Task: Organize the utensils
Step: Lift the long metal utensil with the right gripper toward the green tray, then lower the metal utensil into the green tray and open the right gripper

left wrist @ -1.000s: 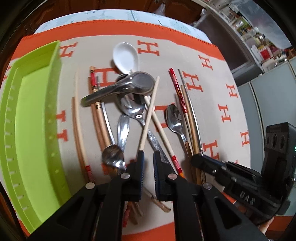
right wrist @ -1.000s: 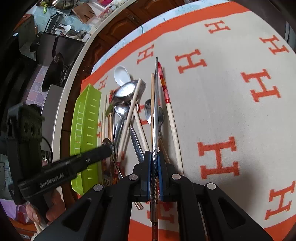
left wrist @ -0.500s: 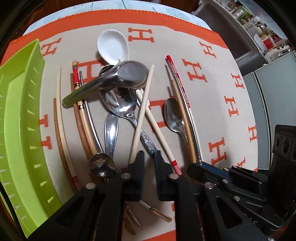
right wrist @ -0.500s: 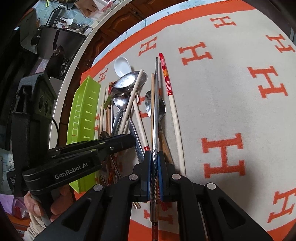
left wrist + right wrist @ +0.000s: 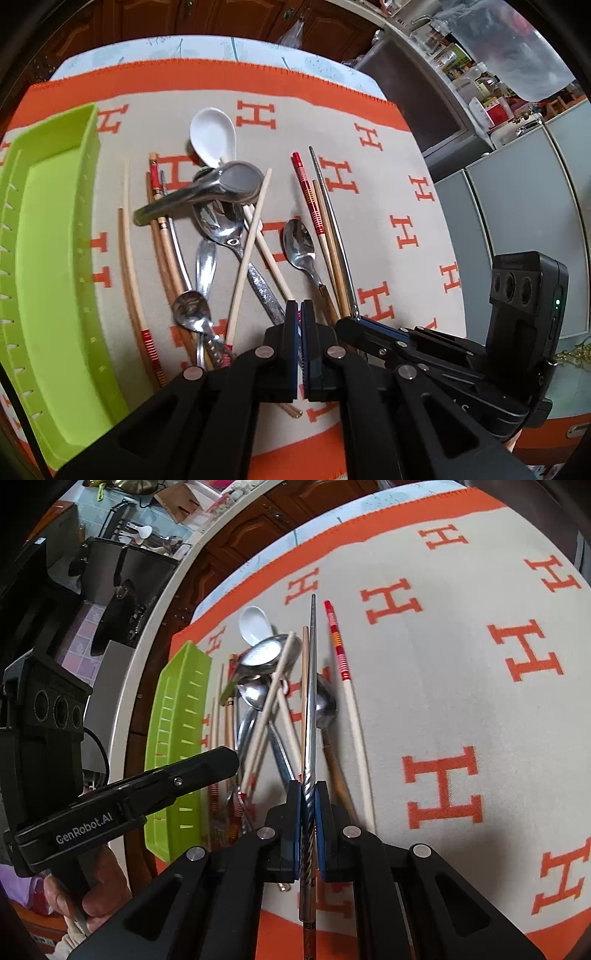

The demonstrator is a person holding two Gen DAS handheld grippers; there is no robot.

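left gripper (image 5: pixel 300 308) jaws closed, empty | utensil pile (image 5: pixel 236 236) | green tray (image 5: pixel 51 266) left

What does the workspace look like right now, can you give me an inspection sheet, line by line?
Surface: cream cloth with orange H pattern and orange border, over a table.
Job's things: green tray, empty, beside the pile; white spoon; metal spoons and wooden chopsticks heaped crosswise; red-banded chopstick lying apart.
Clutter: nothing seen on the cloth besides utensils.
Grippers: left gripper shut, nothing visible between its jaws; right gripper shut on the metal chopstick.
Cables: one dark cable behind the left gripper's body.
Surroundings: wooden cabinets, kitchen counter with pots.
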